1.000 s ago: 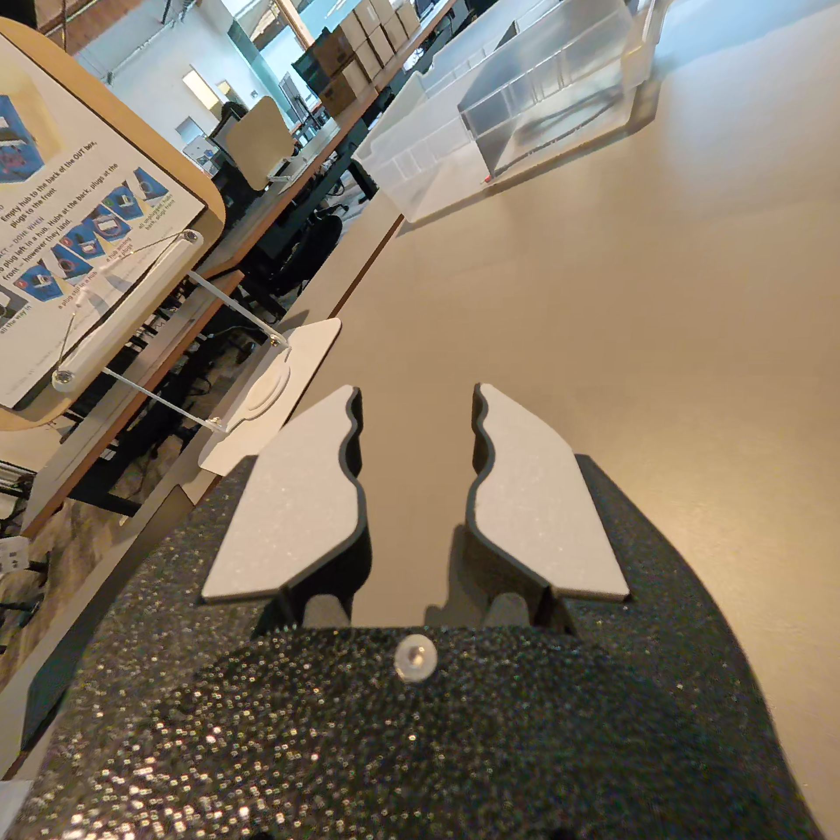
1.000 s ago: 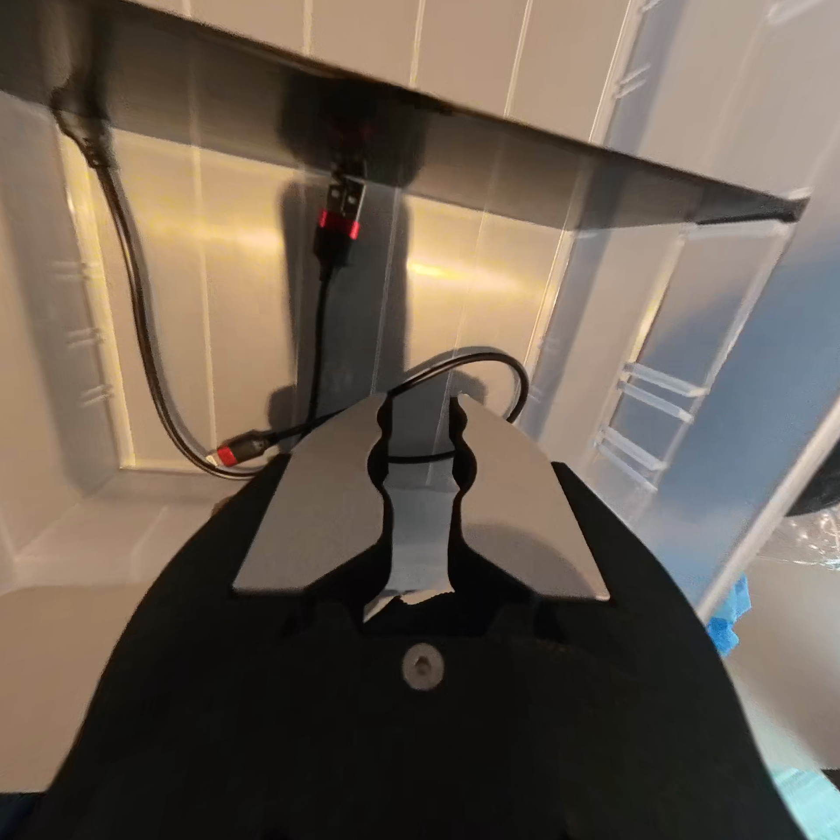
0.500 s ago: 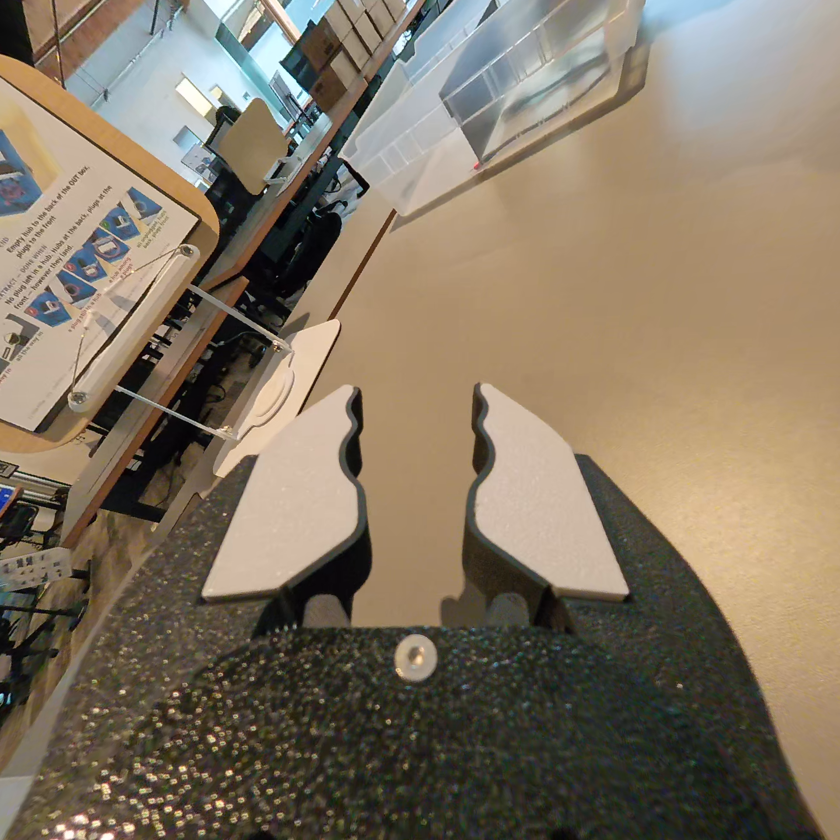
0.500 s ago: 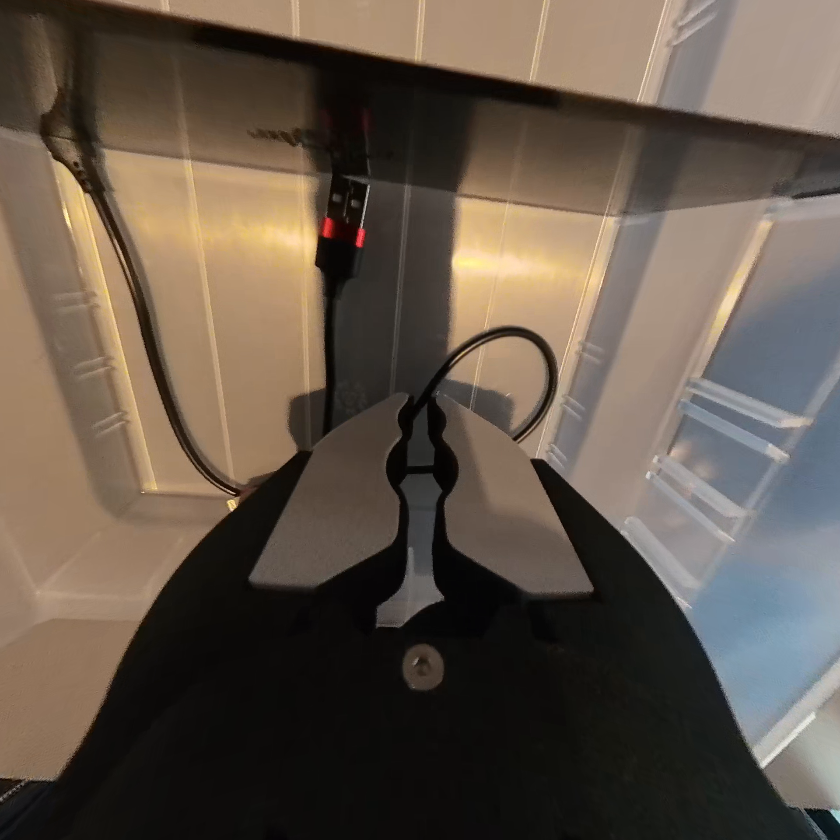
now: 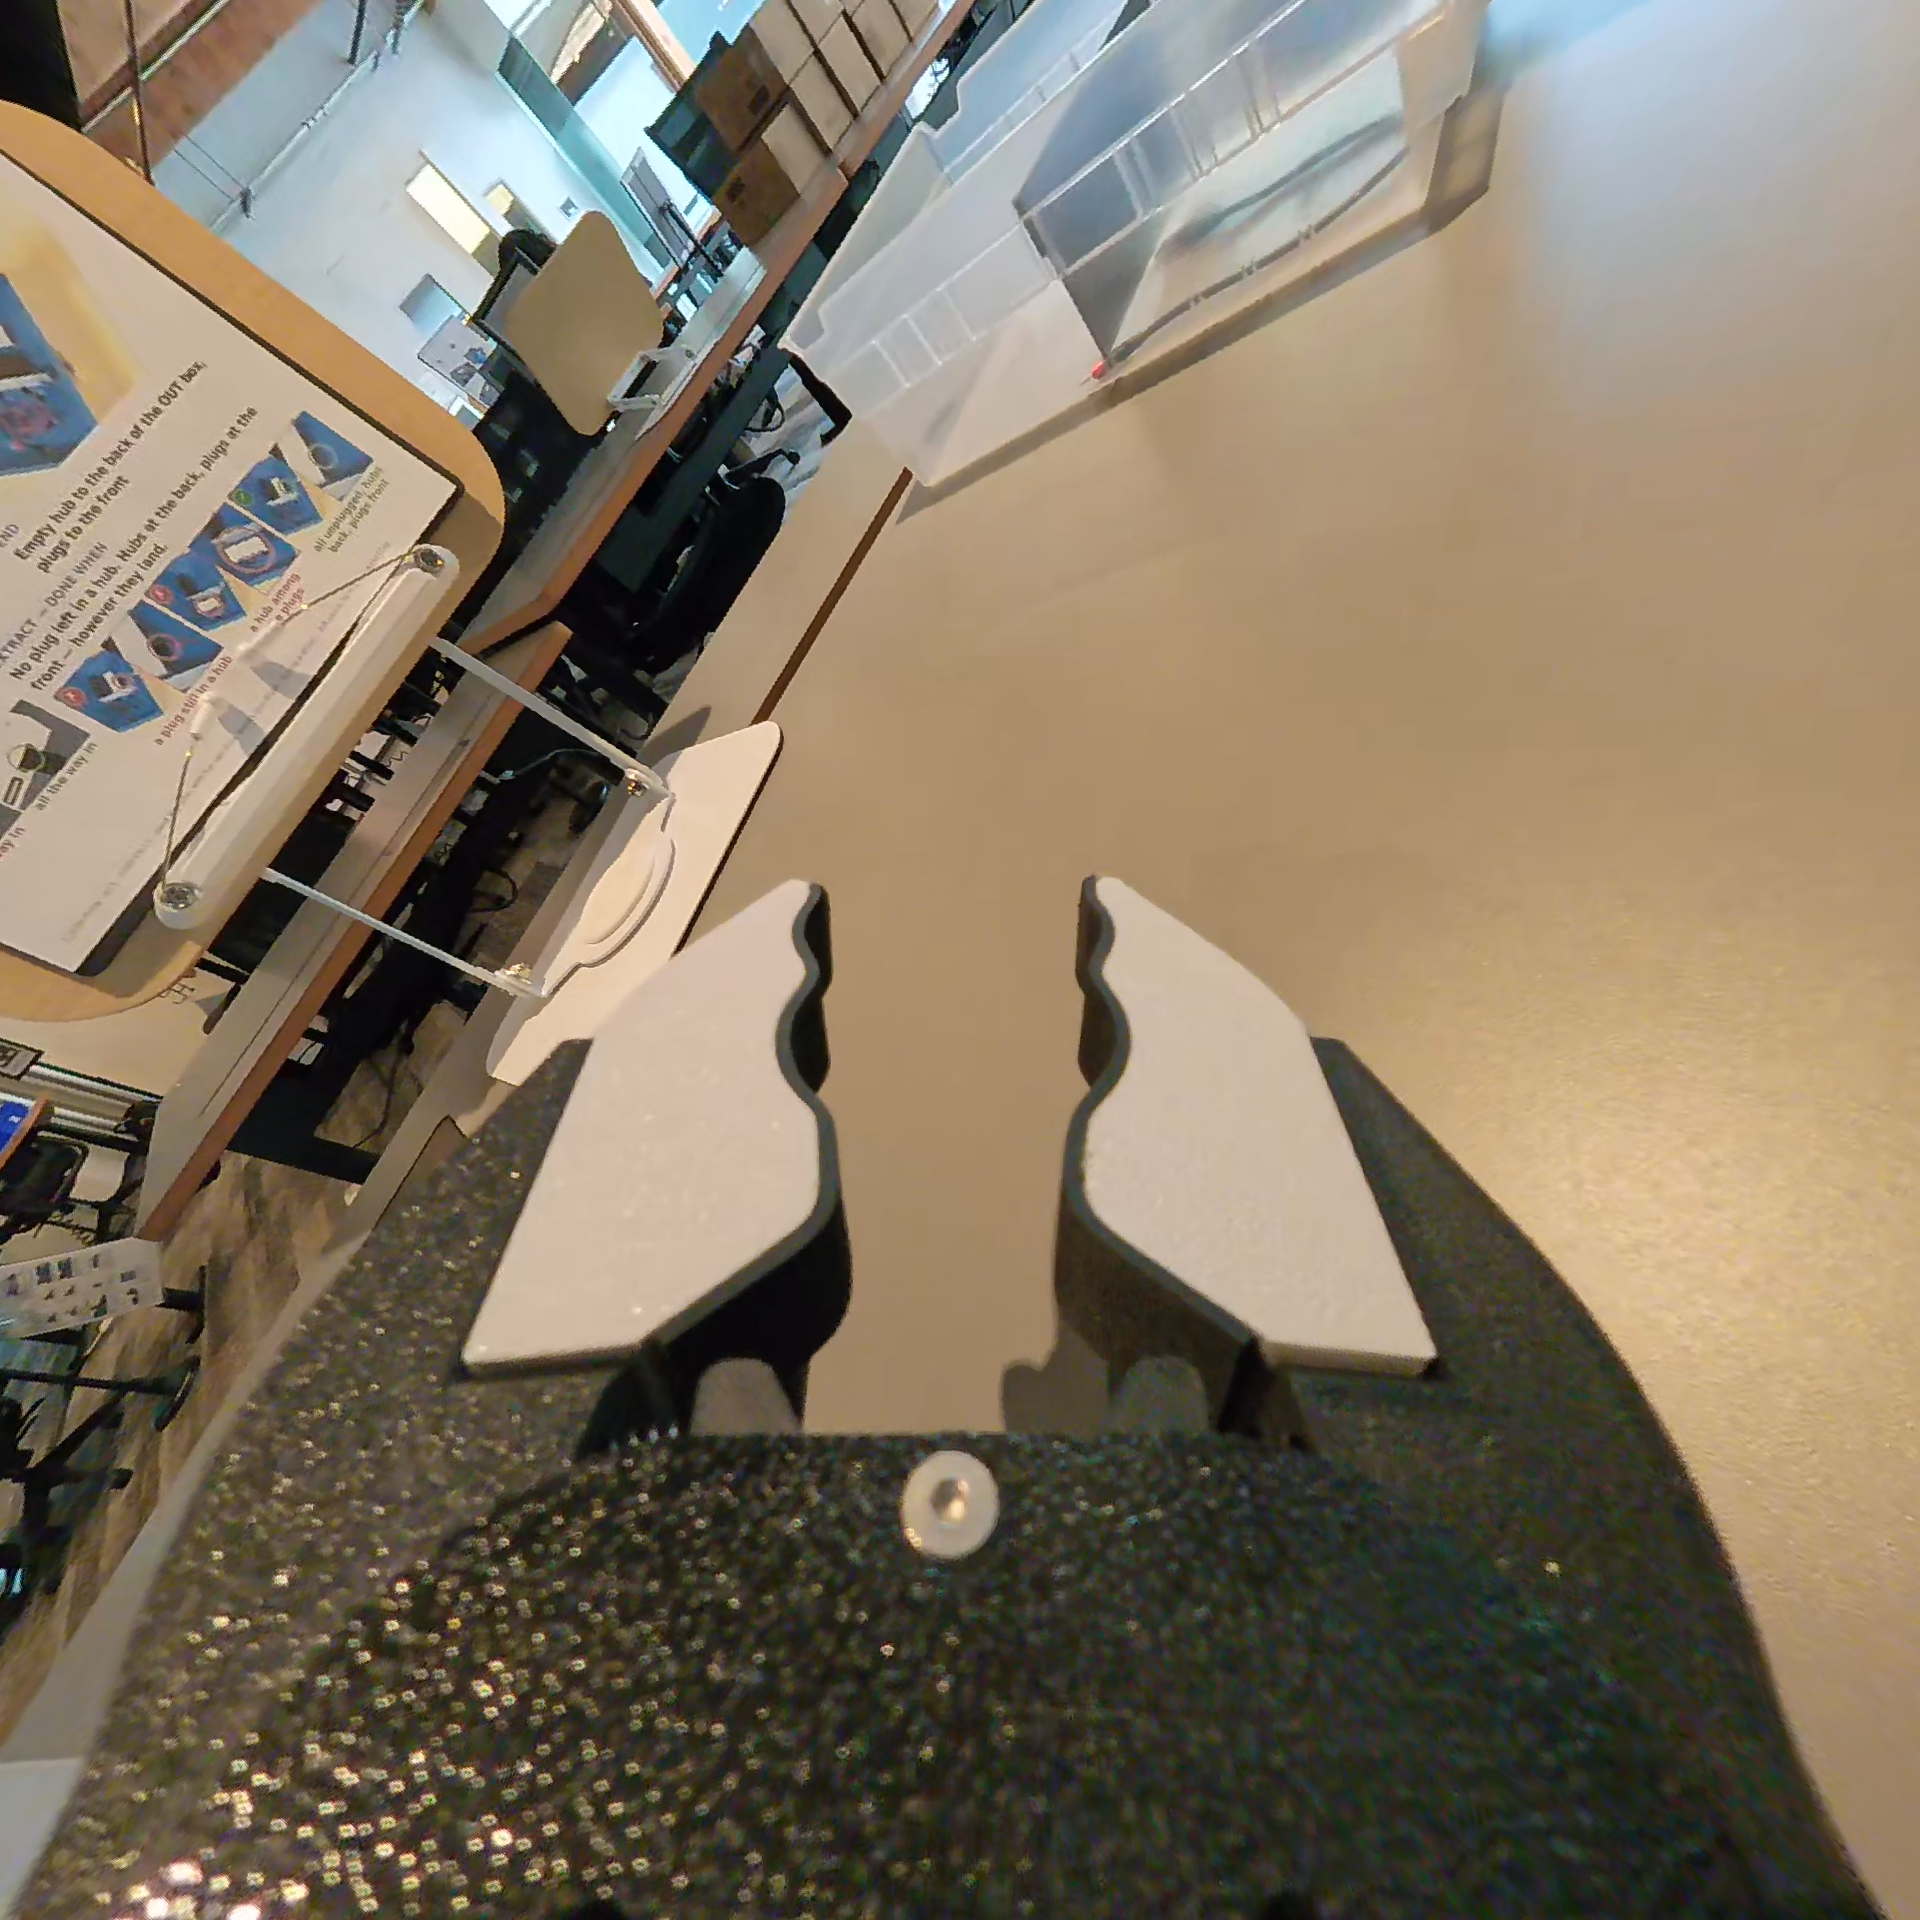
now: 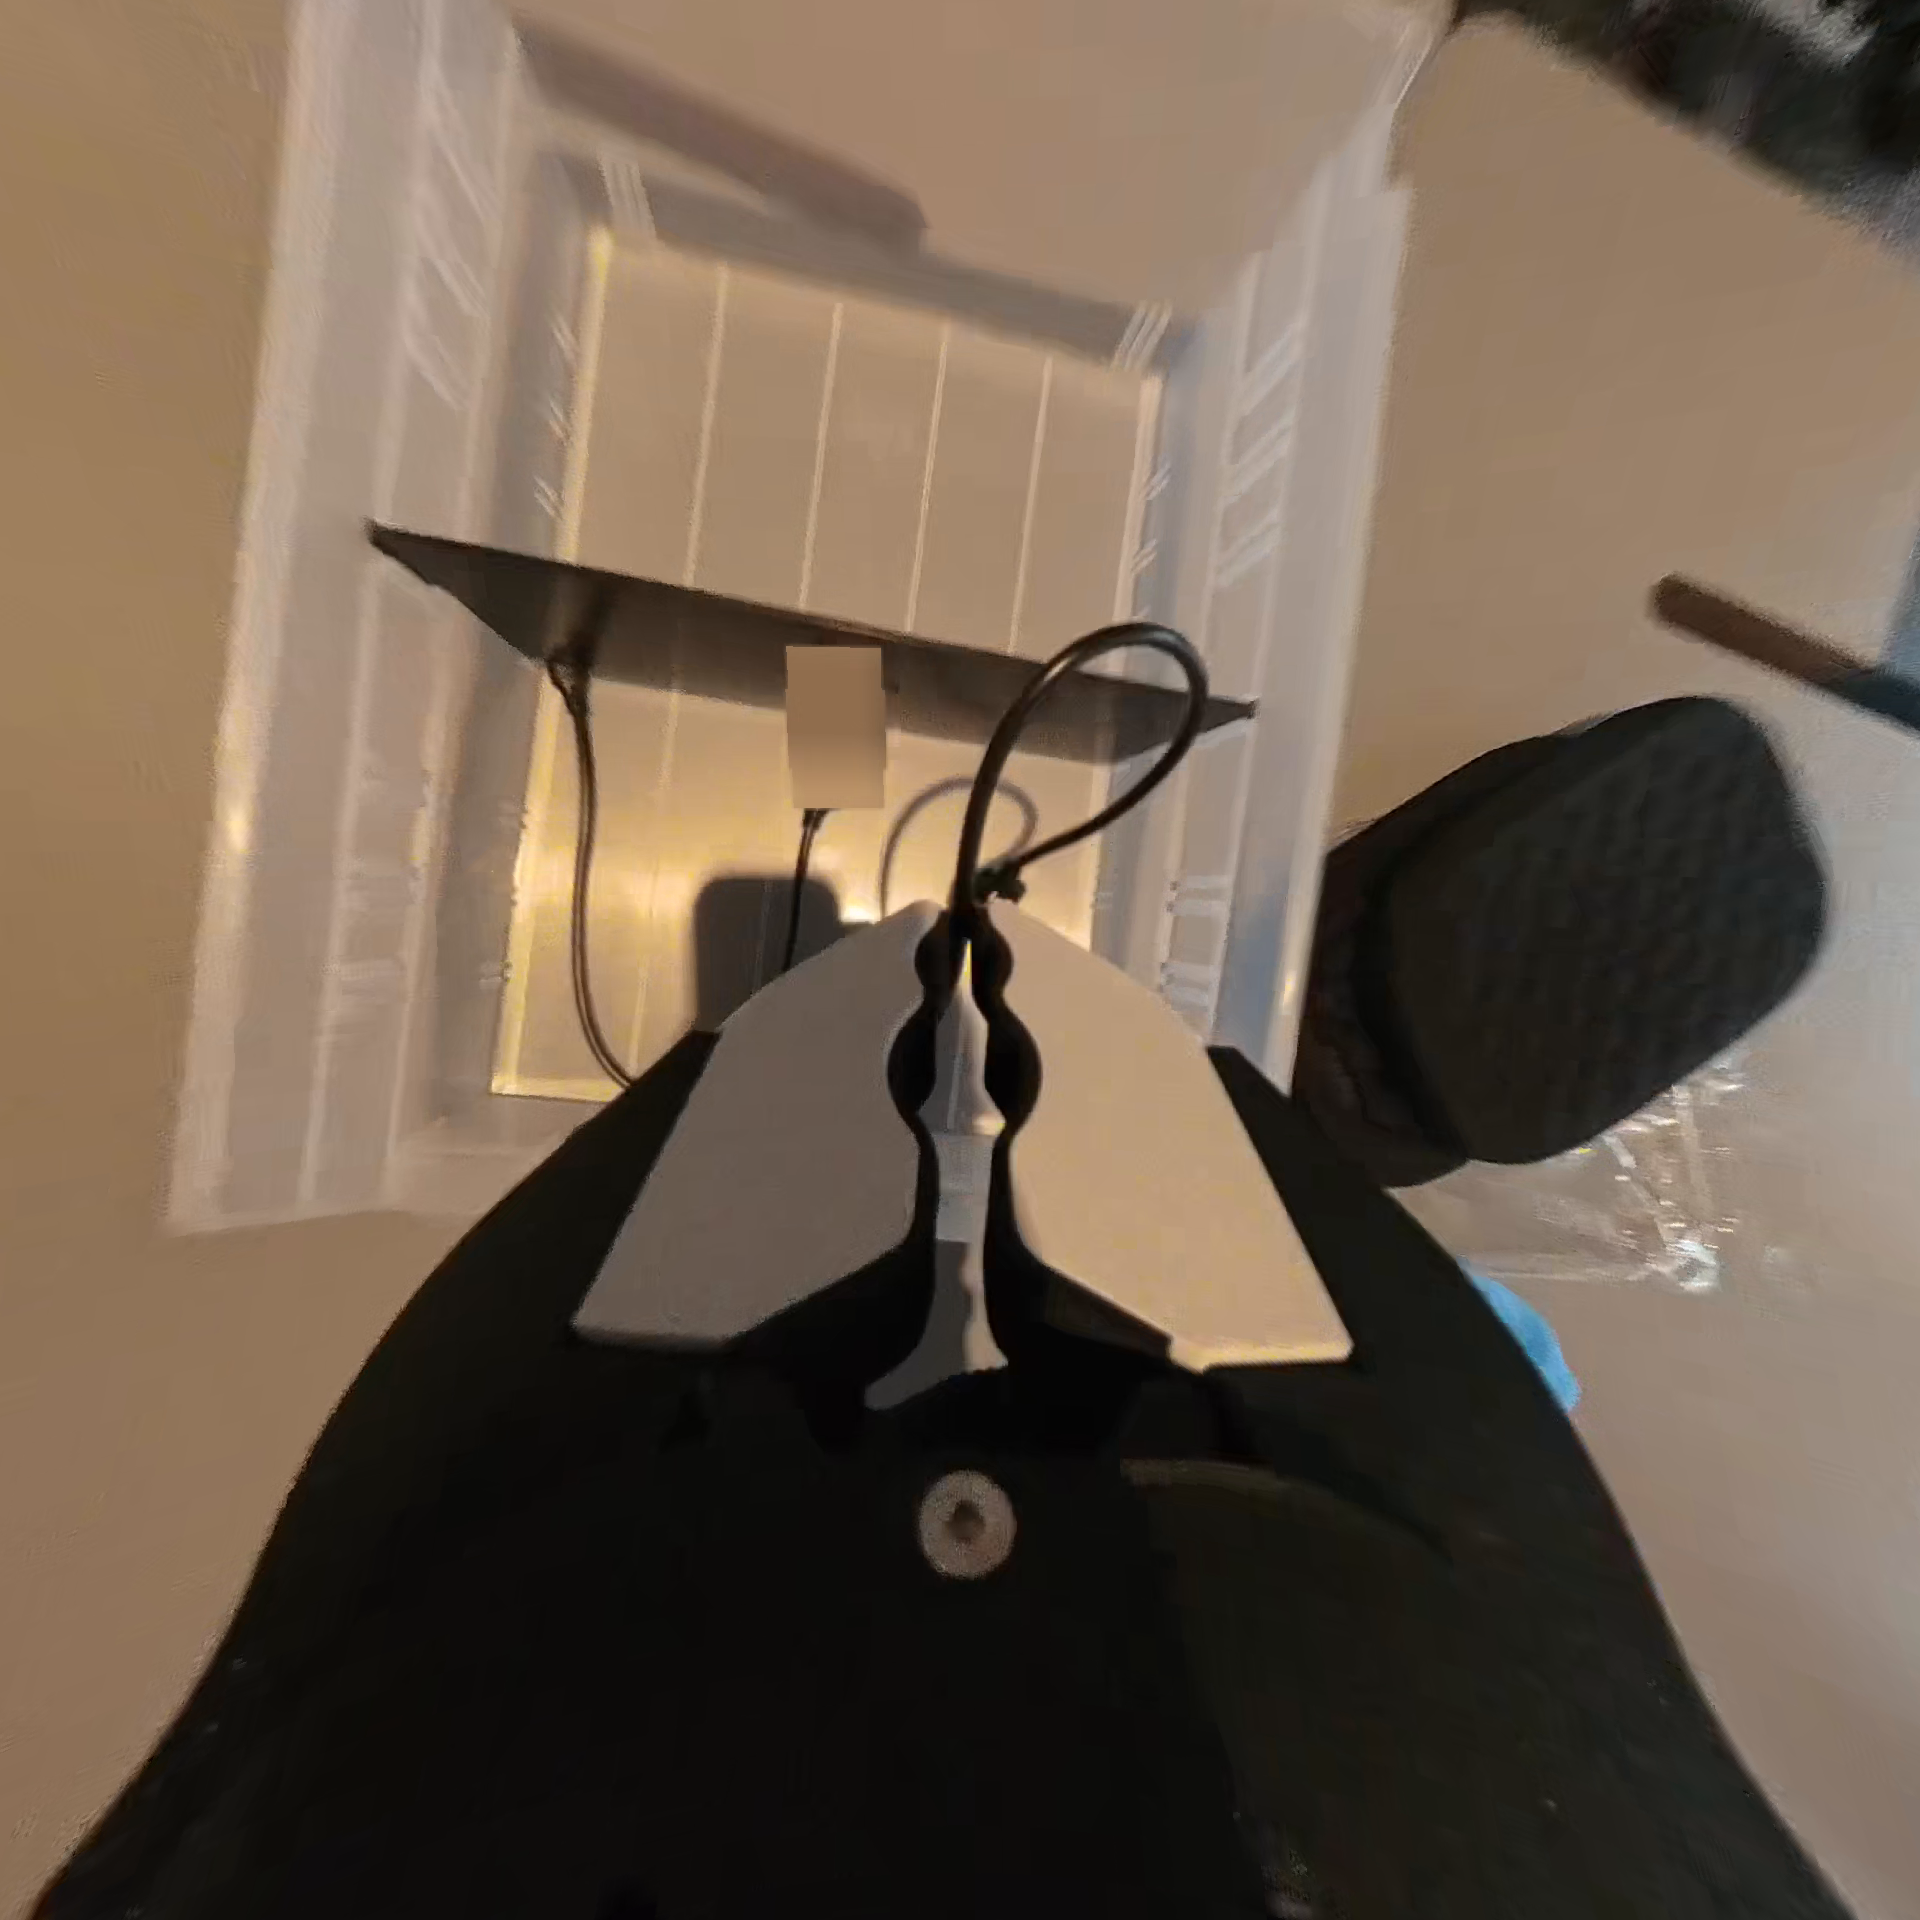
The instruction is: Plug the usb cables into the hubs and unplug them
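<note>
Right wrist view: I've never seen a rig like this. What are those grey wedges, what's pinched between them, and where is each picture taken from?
Each picture comes from a camera mounted on a hand-held gripper, looking forward along its two fingers. The grey wedges are those fingers. The right gripper is closed on a thin black cable, which loops up above a clear plastic bin on the tan table. The picture is blurred, so I cannot make out the cable's plug. In the other view, the left gripper is open and empty over bare tabletop, with an instruction board at its left.
</note>
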A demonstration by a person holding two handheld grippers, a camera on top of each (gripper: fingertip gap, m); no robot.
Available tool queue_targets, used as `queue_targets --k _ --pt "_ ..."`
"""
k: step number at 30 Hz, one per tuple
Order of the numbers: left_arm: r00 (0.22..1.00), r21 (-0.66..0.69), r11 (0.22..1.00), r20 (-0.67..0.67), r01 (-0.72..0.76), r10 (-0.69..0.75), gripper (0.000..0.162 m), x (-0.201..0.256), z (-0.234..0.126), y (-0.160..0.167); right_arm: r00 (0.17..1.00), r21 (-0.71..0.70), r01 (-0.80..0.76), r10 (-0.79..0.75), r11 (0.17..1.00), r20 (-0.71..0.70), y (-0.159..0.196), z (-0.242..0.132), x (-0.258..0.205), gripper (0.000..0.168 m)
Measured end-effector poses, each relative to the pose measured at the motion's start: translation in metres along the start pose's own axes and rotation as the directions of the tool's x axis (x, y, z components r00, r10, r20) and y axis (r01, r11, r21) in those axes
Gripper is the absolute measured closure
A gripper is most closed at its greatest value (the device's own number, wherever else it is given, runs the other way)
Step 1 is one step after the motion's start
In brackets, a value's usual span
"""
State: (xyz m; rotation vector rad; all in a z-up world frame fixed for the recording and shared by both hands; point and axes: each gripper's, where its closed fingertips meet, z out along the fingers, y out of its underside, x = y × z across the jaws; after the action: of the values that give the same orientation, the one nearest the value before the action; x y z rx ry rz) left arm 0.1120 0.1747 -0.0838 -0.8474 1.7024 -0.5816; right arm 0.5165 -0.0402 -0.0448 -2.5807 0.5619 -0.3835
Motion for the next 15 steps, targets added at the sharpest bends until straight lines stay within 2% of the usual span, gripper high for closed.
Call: queue_targets --k 5,8,12,15 --pt "1.000 0.006 1.000 0.005 0.005 -0.005 0.118 0.000 0.000 -0.002 0.993 0.187 0.093 -0.078 0.978 -0.091 -0.034 -0.063 -0.008 0.165" --pt "1.000 0.018 1.000 -0.001 0.024 -0.024 0.118 0.000 0.001 -0.003 0.983 0.334 0.180 -0.154 0.925 -0.102 -0.060 -0.106 -0.037 0.165" --pt "0.989 0.088 0.985 -0.034 0.146 -0.143 0.118 0.002 0.004 -0.012 0.943 0.582 0.293 -0.329 0.758 -0.046 -0.097 -0.169 -0.113 0.165" --pt "0.931 0.209 0.908 -0.106 0.364 -0.349 0.117 0.001 0.009 -0.027 0.886 0.737 0.304 -0.464 0.604 0.014 -0.112 -0.206 -0.187 0.165"
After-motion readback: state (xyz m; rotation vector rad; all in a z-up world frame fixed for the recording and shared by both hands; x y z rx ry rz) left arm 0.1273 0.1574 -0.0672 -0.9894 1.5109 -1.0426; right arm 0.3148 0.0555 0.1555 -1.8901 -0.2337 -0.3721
